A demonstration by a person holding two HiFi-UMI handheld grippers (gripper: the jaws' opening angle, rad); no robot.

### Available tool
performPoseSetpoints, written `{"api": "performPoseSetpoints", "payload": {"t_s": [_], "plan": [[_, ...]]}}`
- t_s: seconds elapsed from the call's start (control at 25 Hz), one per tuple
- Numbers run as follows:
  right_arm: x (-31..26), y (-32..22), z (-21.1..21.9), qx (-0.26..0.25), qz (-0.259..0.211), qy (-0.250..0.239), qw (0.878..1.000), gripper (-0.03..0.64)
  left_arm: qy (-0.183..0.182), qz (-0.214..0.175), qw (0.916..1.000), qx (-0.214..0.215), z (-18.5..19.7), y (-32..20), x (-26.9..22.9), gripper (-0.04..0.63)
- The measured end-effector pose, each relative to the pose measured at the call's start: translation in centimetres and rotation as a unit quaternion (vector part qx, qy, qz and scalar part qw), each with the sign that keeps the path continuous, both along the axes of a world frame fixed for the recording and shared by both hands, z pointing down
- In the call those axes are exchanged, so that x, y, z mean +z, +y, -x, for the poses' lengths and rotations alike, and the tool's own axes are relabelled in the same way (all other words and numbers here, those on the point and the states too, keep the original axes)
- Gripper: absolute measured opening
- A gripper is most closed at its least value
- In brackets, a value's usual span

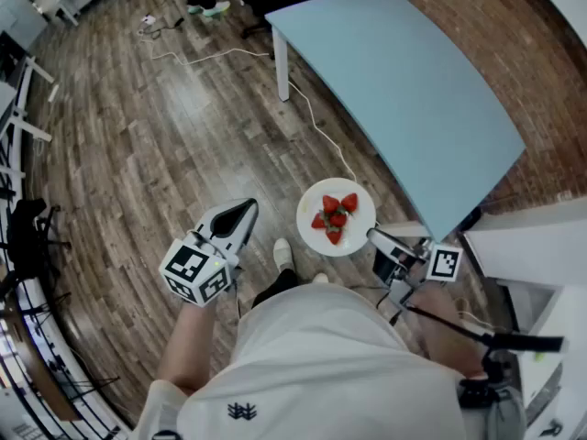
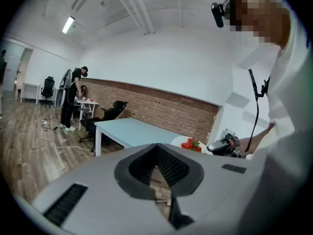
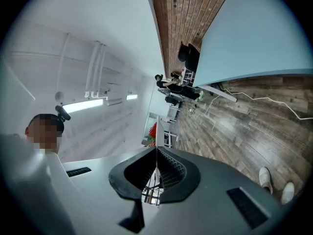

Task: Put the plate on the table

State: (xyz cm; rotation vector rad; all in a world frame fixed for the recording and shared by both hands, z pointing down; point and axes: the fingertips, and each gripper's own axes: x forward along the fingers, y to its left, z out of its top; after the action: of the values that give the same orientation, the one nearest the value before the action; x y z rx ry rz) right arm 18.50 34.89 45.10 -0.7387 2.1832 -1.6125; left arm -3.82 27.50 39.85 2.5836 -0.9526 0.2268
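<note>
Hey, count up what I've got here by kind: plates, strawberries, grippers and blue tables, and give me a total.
Plate: 1
Strawberries: about 5, bunched together on the plate
Grippers: 2, the left gripper and the right gripper
Blue table: 1
Total: about 9

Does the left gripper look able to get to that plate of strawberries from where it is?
Probably yes. The left gripper hangs shut and empty beside the plate, with only air between them; the right gripper clamps the opposite rim. It would need to open first.
</note>
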Motion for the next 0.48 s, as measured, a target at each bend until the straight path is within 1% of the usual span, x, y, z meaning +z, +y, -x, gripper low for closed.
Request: {"api": "performPoseSetpoints", "payload": {"t_s": [0.16, 0.24, 0.4, 0.48], "plan": [[0.1, 0.0, -2.8, -0.018, -0.008, -0.019, 1.0, 0.017, -0.006, -0.016, 0.9995, -0.025, -3.6, 1.2, -1.0, 0.0], [0.2, 1.1, -4.5, -0.016, -0.003, -0.025, 1.0, 0.017, -0.008, -0.019, 0.9996, -0.018, -6.0, 2.7, -1.3, 0.0], [0.2, 2.9, -7.5, 0.0, -0.001, -0.048, 0.999, 0.017, -0.042, -0.034, 0.9985, 0.011, -10.0, 5.1, -1.5, 0.0], [0.4, 3.4, -8.8, 0.013, 0.002, -0.056, 0.998, 0.017, -0.051, -0.034, 0.9979, 0.02, -11.4, 6.0, -1.6, 0.0]]}}
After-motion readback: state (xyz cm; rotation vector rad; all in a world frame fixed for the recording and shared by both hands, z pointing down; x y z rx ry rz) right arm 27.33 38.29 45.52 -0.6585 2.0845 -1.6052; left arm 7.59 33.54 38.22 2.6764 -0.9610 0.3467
